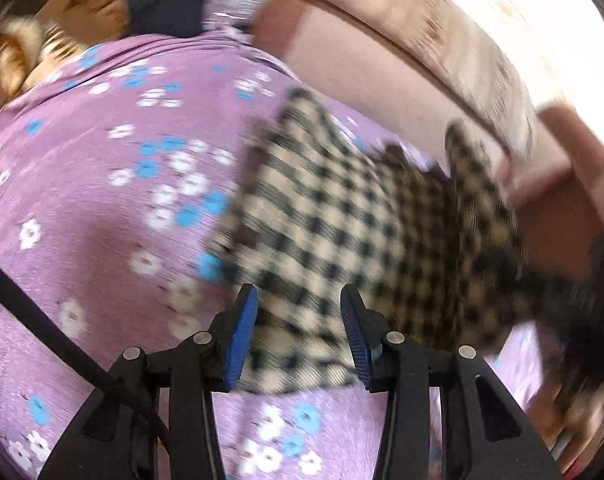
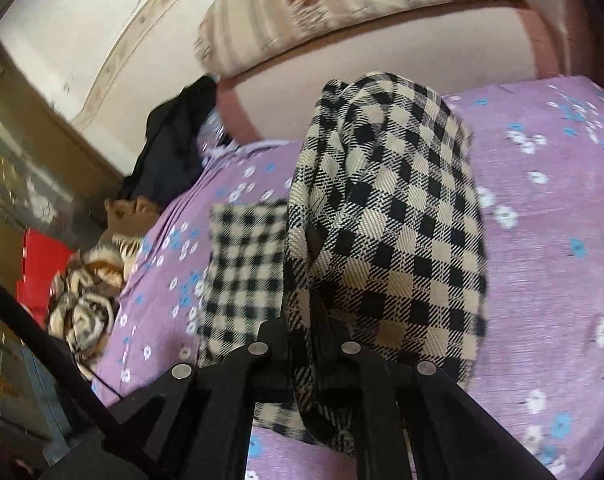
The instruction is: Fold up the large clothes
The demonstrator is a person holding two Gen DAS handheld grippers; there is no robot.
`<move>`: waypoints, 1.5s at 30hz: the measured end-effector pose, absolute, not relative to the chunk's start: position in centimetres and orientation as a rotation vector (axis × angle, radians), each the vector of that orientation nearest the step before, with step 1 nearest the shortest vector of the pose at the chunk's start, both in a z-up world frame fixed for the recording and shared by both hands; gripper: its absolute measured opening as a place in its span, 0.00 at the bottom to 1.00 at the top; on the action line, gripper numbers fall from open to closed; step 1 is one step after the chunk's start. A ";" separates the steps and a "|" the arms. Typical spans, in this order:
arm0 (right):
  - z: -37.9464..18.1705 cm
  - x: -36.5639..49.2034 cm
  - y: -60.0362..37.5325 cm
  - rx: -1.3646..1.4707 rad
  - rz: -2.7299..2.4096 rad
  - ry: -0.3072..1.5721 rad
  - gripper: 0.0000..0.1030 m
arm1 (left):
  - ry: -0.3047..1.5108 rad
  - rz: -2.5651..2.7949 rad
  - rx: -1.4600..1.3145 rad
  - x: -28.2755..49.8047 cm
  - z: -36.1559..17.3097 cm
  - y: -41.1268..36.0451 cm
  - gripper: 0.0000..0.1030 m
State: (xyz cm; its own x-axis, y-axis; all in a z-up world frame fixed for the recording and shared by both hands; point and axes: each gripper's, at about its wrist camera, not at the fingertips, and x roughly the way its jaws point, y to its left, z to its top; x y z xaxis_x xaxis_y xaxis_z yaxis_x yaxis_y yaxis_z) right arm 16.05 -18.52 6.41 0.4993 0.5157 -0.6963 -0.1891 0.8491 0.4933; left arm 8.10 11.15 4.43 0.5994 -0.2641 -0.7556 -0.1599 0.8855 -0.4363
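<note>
Right wrist view is showing the bed (image 2: pixel 542 280) under a purple flowered sheet, serving as the folding surface. The checked garment (image 2: pixel 390 208) is lying partly flat on it and partly rising in a hump, since the right gripper (image 2: pixel 306 340) is pinching a fold of it, fingers pressed together on the cloth, apparently to carry that part over. Spare clothes (image 2: pixel 86 308) are sitting piled beside the bed, well apart. In the left wrist view, blurred, the left gripper (image 1: pixel 298 320) is standing spread, blue pads (image 1: pixel 242 332) bare, hovering over the garment's (image 1: pixel 322 220) near edge, gripping nothing.
</note>
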 end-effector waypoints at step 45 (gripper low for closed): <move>5.5 10.8 -18.6 0.273 0.475 0.986 0.38 | 0.968 -0.260 -0.263 14.8 2.2 4.9 0.05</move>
